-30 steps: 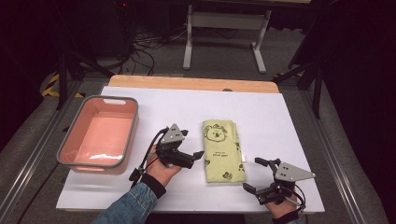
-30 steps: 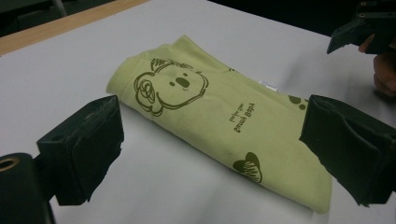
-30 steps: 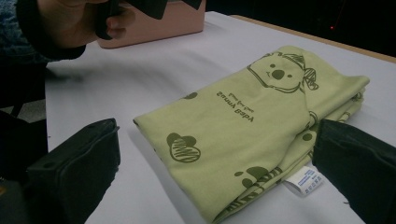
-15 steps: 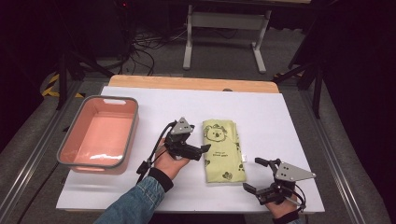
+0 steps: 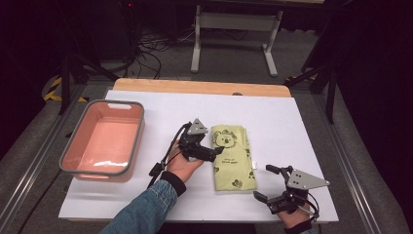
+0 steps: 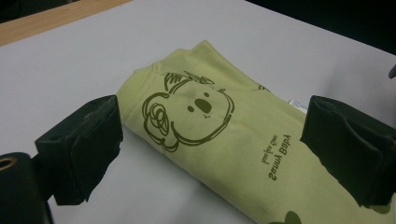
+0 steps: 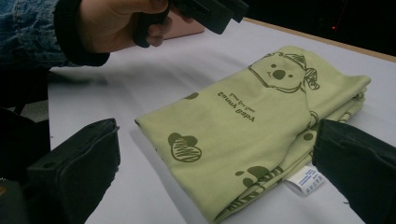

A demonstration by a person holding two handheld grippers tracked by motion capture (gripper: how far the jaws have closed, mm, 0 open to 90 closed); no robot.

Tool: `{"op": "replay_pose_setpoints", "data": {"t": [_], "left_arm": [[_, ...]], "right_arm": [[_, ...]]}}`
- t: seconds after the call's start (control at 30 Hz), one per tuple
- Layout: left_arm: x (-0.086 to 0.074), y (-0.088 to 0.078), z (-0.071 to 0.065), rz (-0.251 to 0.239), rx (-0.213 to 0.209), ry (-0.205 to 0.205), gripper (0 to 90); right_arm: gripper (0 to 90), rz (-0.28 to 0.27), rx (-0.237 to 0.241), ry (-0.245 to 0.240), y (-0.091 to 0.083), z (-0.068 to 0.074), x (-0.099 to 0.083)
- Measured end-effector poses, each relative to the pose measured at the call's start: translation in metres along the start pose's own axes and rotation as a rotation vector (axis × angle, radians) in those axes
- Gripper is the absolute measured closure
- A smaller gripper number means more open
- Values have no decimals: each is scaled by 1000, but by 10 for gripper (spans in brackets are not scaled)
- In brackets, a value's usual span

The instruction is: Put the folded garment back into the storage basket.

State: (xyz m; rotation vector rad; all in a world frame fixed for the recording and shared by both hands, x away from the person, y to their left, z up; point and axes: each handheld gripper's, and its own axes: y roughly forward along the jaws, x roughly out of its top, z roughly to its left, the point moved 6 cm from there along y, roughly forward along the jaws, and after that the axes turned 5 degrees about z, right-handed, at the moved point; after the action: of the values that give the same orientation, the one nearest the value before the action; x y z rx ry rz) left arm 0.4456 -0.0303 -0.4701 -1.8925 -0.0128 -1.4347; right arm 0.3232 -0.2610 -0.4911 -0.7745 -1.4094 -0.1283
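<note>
Left, a pink tub [image 5: 102,144]; centre, a folded green cloth [image 5: 233,157], its left edge between the spread-jawed left hand-held gripper [image 5: 215,153].

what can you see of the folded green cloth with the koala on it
The green cloth is a pale yellow-green garment of soft knit-looking fabric, folded into a neat, several-layered rectangle. It lies flat on the white table, right of the pink tub. An outline koala face is printed near its far end, with a line of small text and darker leaf-like prints nearer the person. A white care label pokes out at one edge. The left hand-held gripper hovers open at its left edge; whether it touches is unclear.
</note>
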Motion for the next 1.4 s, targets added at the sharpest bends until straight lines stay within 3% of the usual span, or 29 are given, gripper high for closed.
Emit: {"op": "replay_pose_setpoints", "data": {"t": [0.43, 1.03, 1.4], "left_arm": [[-1, 21, 5, 48, 8, -29, 51], [-11, 52, 15, 130, 27, -152, 56], [-15, 62, 16, 184, 22, -174, 89]], "right_arm": [[15, 0, 2, 3, 0, 0, 0], [15, -3, 5, 3, -1, 0, 0], [15, -5, 8, 4, -1, 0, 0]]}}
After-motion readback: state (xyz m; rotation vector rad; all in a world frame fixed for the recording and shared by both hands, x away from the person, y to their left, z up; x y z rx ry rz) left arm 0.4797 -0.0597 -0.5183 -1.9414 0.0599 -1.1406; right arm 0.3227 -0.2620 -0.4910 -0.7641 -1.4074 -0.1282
